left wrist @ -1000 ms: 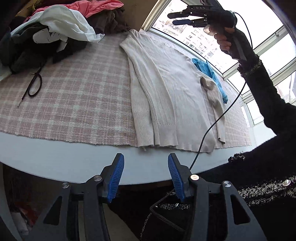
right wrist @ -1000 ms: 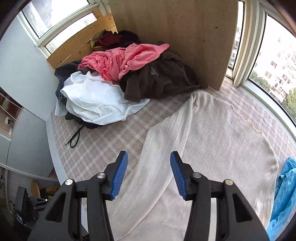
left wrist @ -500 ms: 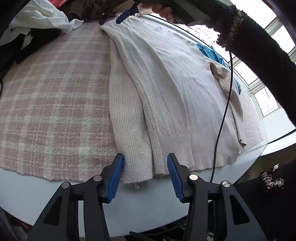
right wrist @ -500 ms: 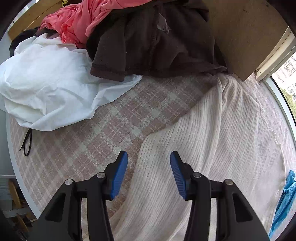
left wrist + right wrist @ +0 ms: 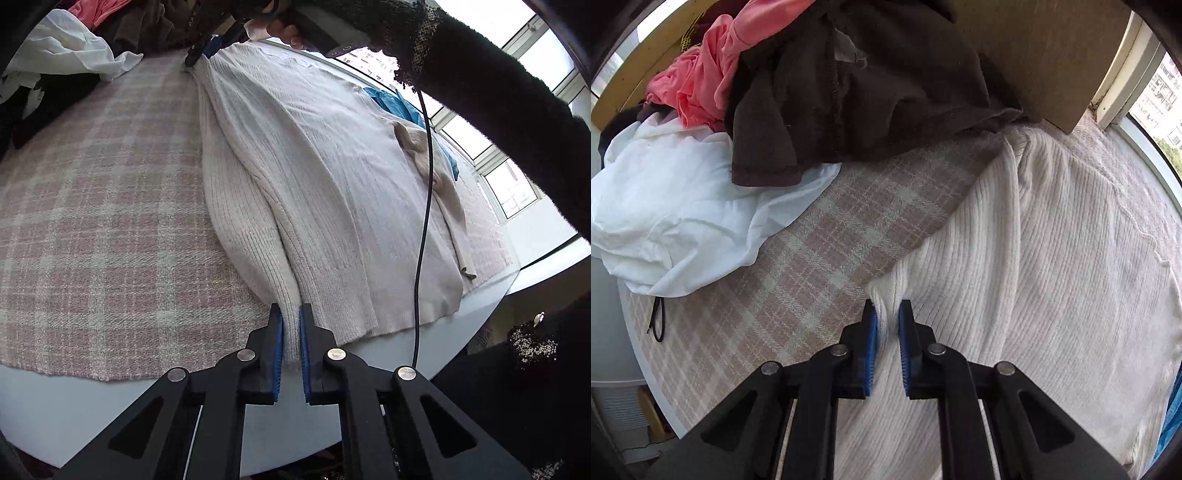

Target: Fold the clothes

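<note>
- The cream sweater (image 5: 332, 177) lies flat and spread out on the pink checked cloth (image 5: 96, 206) that covers the tabletop (image 5: 74, 406).
- Its left sleeve (image 5: 240, 206) lies folded along the body, and the sleeve's cuff is near the front edge of the tabletop.
- The left gripper (image 5: 291, 332) has just been closing, and now its blue pads pinch the cuff and hem at the near end of the sweater.
- The right gripper (image 5: 887, 325) has just been closing too, and it now pinches the knit at the shoulder edge, at the far end of the sweater.
- So both grippers are narrow and each holds the sweater, one at each end of the same long side.
- I think the step now is to lift this side and fold it over the middle.
- To do it well, both ends should rise together and stay pulled straight, so the knit does not sag or bunch.
- The knit looks soft and stretchy, so a gentle pull is better than a hard one.
- The black cable (image 5: 424, 206) hangs across the sweater and could catch on the fold.
- The pile of other clothes (image 5: 746, 122) sits just beside the shoulder end, so the fold should go away from it.
- A blue garment (image 5: 399, 105) lies at the far side, partly under the sweater.
</note>
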A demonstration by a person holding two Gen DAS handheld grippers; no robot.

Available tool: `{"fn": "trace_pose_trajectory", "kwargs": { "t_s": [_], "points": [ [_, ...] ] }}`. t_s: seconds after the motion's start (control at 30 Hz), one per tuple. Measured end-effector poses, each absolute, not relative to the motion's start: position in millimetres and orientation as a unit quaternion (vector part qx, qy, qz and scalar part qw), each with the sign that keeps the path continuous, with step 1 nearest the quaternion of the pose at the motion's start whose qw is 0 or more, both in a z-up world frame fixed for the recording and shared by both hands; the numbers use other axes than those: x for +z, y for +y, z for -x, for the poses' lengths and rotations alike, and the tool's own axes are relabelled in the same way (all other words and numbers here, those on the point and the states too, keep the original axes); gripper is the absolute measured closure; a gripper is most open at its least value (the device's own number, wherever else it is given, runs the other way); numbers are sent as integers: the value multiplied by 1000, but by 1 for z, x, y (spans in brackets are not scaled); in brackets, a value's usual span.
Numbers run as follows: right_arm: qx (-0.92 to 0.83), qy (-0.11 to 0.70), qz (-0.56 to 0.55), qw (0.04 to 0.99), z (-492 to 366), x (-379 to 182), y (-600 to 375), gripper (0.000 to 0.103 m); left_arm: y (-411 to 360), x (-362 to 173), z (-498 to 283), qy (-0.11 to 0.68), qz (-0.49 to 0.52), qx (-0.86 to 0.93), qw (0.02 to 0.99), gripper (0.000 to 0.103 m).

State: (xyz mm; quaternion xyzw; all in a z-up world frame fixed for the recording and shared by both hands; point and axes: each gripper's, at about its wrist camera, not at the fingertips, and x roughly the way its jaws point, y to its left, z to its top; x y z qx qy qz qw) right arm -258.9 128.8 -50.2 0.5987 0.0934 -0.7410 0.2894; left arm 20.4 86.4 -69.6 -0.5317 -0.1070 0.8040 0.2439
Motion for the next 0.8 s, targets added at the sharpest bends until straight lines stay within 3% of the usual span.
{"fn": "trace_pose_trajectory", "kwargs": {
  "t_s": [0.2,0.43,0.8],
  "points": [
    [-751,-36,-591,291,276,-32,214,92,108,-32,-24,-71,500,812,291,96],
    [-770,-115,-566,270,270,-24,272,93,148,-23,-20,-33,501,790,352,97],
    [-752,-222,-586,204,260,-95,355,93,206,-46,-28,39,535,738,410,99]
  ]
}}
